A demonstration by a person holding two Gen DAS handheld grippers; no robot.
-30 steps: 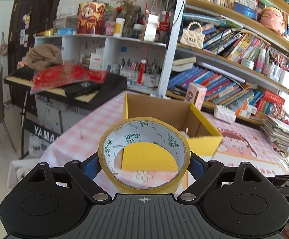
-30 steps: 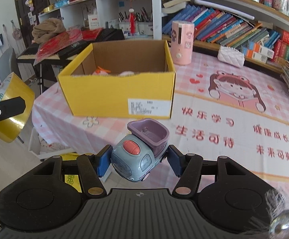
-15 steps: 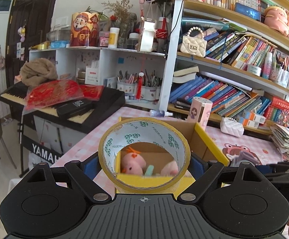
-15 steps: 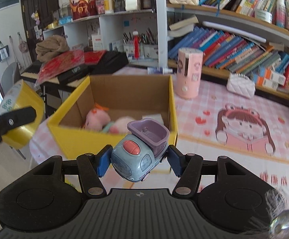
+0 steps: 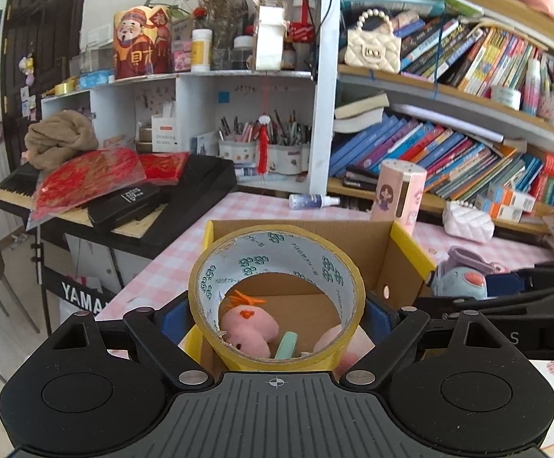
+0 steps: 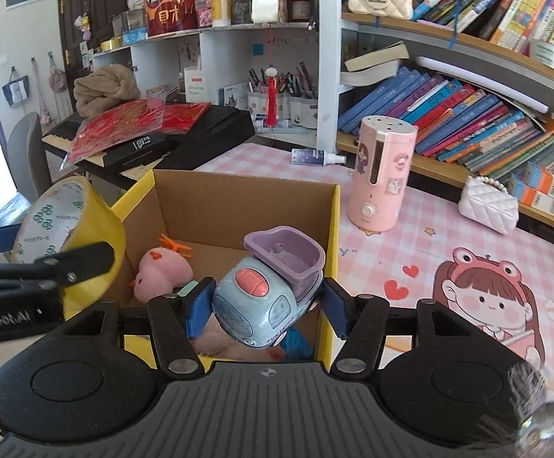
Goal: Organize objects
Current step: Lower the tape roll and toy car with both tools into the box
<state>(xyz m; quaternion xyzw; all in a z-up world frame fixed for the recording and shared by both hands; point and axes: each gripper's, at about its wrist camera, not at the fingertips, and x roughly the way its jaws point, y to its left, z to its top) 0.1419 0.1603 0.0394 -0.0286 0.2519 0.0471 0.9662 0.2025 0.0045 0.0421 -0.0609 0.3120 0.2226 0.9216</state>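
My left gripper (image 5: pixel 276 315) is shut on a yellow tape roll (image 5: pixel 347 286) and holds it over the near left part of the open yellow cardboard box (image 5: pixel 406 240). The roll also shows in the right wrist view (image 6: pixel 86 221). My right gripper (image 6: pixel 264 305) is shut on a blue and purple toy truck (image 6: pixel 269 286), held above the box (image 6: pixel 334 236) near its right wall. The truck also shows in the left wrist view (image 5: pixel 464 276). Inside the box lie a pink plush toy (image 6: pixel 162 269) and other soft items, partly hidden.
A pink cylinder humidifier (image 6: pixel 381 175) and a white quilted purse (image 6: pixel 488 206) stand on the pink checked tablecloth (image 6: pixel 448 236) right of the box. A spray bottle (image 6: pixel 315 157) lies behind it. A keyboard piano (image 6: pixel 170 133) and bookshelves (image 6: pixel 467 114) border the table.
Both grippers have risen and moved forward over the box, each still holding its object. The box interior with the plush toys has come into view below them.
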